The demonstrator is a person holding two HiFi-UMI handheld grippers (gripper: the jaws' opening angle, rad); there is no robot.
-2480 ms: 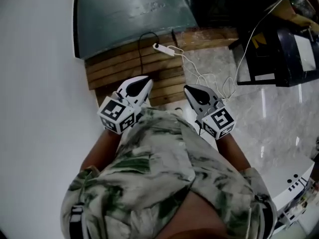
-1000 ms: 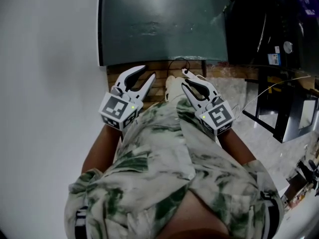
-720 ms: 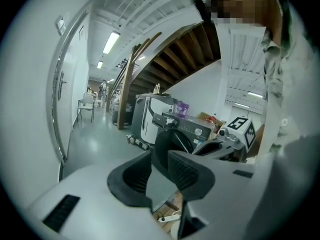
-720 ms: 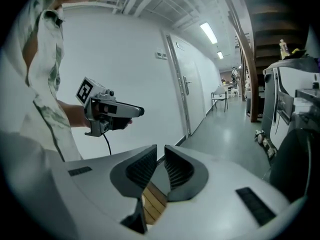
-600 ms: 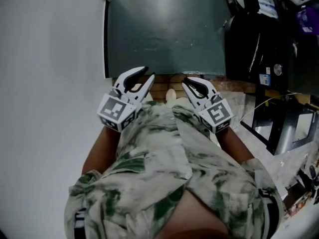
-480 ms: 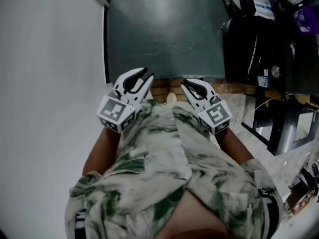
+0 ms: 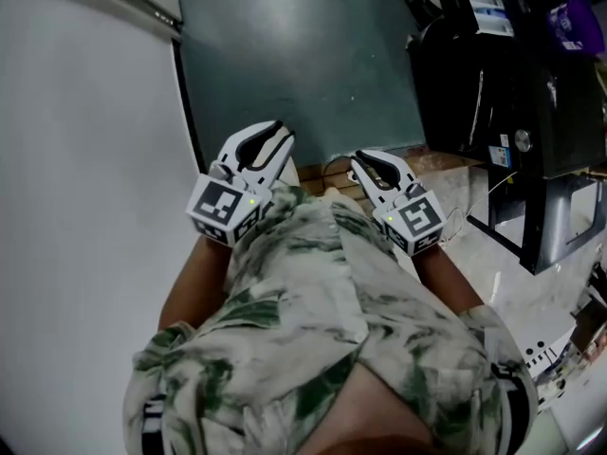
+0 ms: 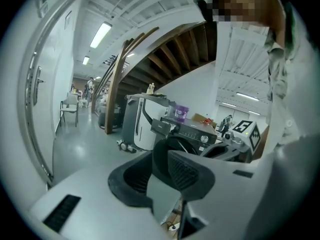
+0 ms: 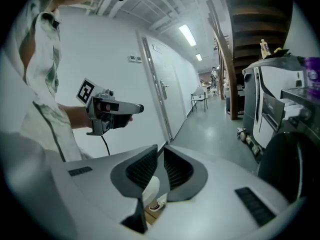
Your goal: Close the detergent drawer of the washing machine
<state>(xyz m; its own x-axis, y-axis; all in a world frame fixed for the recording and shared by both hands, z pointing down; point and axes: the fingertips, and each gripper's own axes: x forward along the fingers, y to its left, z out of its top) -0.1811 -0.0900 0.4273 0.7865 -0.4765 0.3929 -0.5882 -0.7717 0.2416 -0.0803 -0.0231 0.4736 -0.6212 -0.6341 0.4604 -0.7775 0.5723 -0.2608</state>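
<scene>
Detergent drawer (image 8: pixel 162 126) first: in the left gripper view we pick it out as a dark block that seems to jut from the top corner of the washing machine (image 8: pixel 195 134), though it's too small for us to be sure. The machine stands well ahead of both tools, a purple cup (image 8: pixel 179 111) on top of it. Down in the head view we've got the left gripper (image 7: pixel 278 135) and the right gripper (image 7: pixel 361 160) held side by side, close against the patterned shirt (image 7: pixel 322 320), nowhere near that drawer. The left gripper view gives us jaws brought together on nothing at all. The right gripper view shows the jaws all but together, just a thin slit between them, nothing in their grip. Below both tools we see a dark grey floor (image 7: pixel 294 55).
</scene>
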